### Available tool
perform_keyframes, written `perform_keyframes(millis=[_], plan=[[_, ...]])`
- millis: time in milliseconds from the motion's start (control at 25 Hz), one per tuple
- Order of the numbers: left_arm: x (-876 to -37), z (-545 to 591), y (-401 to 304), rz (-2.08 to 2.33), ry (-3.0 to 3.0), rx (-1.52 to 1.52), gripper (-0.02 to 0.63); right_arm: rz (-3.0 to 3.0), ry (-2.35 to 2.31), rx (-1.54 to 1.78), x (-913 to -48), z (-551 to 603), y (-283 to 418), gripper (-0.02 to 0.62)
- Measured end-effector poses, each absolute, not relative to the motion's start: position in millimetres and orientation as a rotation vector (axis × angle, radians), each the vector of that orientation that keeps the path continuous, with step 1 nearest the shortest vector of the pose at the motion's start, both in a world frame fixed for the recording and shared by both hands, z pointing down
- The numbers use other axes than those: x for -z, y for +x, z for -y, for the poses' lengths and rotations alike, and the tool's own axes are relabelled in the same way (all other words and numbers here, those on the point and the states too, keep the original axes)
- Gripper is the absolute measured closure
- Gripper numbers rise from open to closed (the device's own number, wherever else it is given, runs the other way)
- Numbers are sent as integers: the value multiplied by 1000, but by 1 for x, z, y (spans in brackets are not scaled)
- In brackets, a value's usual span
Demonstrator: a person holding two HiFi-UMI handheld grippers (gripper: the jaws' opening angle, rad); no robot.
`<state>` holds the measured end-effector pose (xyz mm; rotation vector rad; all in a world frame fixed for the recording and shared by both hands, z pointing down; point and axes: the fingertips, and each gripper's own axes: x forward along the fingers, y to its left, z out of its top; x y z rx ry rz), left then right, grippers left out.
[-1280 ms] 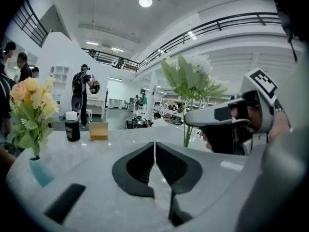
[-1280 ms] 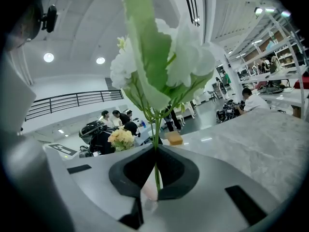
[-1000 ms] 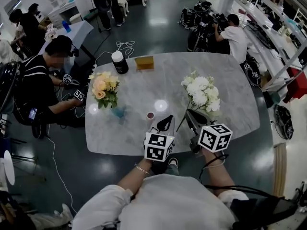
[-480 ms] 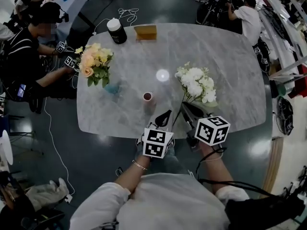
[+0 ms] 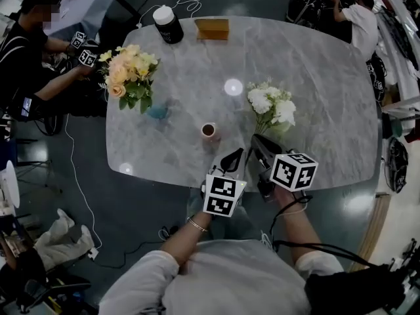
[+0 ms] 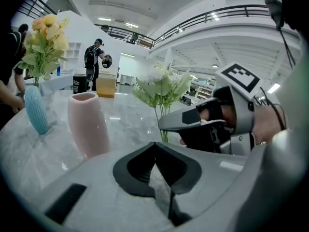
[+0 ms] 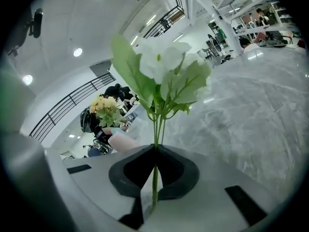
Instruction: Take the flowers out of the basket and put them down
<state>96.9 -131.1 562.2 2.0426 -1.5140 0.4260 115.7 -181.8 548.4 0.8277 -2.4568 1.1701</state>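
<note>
My right gripper (image 7: pixel 154 167) is clamped on the thin green stems (image 7: pixel 155 129) of a small bunch of white flowers (image 7: pixel 164 62), its dark rubbery pads pressed together with the stalks pinched in the seam between them. The blooms are soft, ruffled and papery-looking, framed by broad, smooth green leaves, and they rise above the jaws. In the head view the bunch (image 5: pixel 270 105) leans away from me over the near right part of the grey veined marble tabletop (image 5: pixel 315 77), a glossy slab with rounded corners, while the right gripper (image 5: pixel 256 140) sits low at the table's near edge; I cannot tell whether the stem ends touch the stone. My left gripper (image 6: pixel 157 162) is closed with nothing in it, its pads meeting in a tight line, and it hangs just beside the right one at the same edge (image 5: pixel 231 157). Ahead of it stands a matte pink, rounded vase (image 6: pixel 88 124) with an open mouth. Further left a ribbed teal vase (image 6: pixel 36 109) holds a bouquet of yellow and peach flowers (image 6: pixel 46 40). At the far side of the table sit a black cylinder with a white lid (image 5: pixel 168 25) and an amber rectangular box (image 5: pixel 212 28).
</note>
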Motion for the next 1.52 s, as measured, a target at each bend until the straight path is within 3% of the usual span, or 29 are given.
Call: perform_keyframes(millis=[800,1520], plan=[[-604,156,89,1469,1950,-440,595,2309,862,-1310,-604,216,102,581],[-605,152,87,1439,1972,-453,595,2265,935,-1223,-601,216,103,580]])
